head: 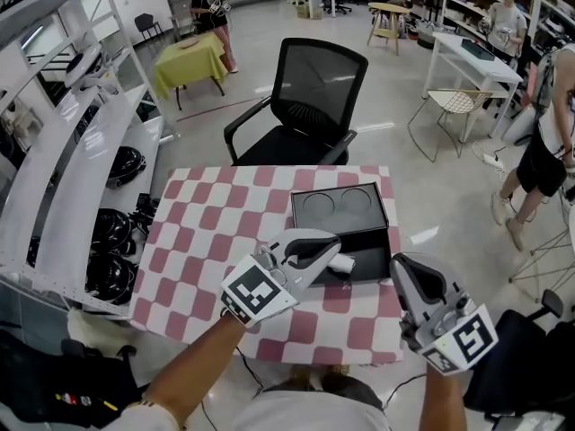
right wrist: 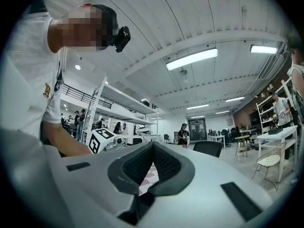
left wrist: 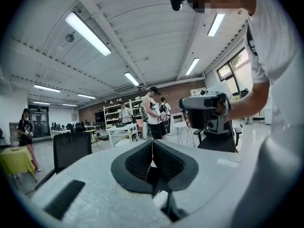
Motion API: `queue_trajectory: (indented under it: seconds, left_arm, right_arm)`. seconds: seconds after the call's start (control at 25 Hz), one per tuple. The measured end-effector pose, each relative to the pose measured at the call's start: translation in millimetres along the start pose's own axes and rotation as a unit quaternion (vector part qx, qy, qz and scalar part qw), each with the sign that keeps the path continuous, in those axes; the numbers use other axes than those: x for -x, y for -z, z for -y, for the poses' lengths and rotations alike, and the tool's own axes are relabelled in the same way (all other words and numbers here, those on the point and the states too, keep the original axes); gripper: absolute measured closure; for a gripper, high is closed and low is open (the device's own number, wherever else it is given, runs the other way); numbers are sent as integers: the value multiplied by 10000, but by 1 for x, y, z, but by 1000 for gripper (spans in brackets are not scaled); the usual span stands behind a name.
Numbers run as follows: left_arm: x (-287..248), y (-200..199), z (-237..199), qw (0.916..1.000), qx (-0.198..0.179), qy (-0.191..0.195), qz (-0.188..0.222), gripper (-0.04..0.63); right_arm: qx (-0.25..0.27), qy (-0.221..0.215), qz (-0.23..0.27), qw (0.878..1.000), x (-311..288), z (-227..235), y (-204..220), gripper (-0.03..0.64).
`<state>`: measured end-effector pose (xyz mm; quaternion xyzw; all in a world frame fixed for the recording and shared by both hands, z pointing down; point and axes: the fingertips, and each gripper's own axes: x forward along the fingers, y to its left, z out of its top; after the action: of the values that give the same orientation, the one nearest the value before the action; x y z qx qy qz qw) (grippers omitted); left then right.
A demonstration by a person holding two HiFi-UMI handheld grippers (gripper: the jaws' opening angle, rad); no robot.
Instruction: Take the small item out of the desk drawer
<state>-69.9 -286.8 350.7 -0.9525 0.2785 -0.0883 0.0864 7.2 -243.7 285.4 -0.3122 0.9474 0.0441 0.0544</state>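
Note:
A black desk box [head: 340, 206] with two round hollows in its lid sits on the pink-and-white checked table [head: 207, 259]. Its drawer [head: 373, 248] is pulled out toward me. A small white item [head: 342, 263] lies at the drawer's left front. My left gripper [head: 331, 241] hovers just above and to the left of the item, tilted upward, shut and empty [left wrist: 152, 144]. My right gripper [head: 402, 266] is at the drawer's right front corner, also tilted upward, shut with nothing in it [right wrist: 152, 145].
Behind the table stands a black office chair [head: 310, 106]. White shelving with black gear [head: 81, 187] runs along the left. A person [head: 548, 142] stands at the right, with white desks [head: 472, 61] and a yellow table [head: 189, 61] farther off.

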Motion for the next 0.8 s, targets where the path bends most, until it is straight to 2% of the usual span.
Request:
queue_trajectory:
  seconds: [0.24, 0.44, 0.64, 0.72, 0.8]
  left_arm:
    - [-27, 33, 3, 9962, -303, 359, -739, 580]
    - [-47, 64, 11, 9857, -598, 801, -1357, 580]
    - [-63, 101, 20, 9642, -960, 1324, -2085, 570]
    - [-68, 116, 26, 9518, -1152, 1542, -2389, 473]
    - [-71, 133, 32, 9357, -1386, 1781, -2713, 452]
  right_arm:
    - [-30, 15, -142, 9999, 0, 16, 17, 606]
    - [6, 10, -310, 9995, -3, 22, 34, 604]
    - [-100, 20, -360, 9993, -1, 26, 43, 604]
    - [-130, 47, -381, 9992, 3, 28, 45, 605]
    - [-158, 91, -397, 9990, 7, 31, 48, 606]
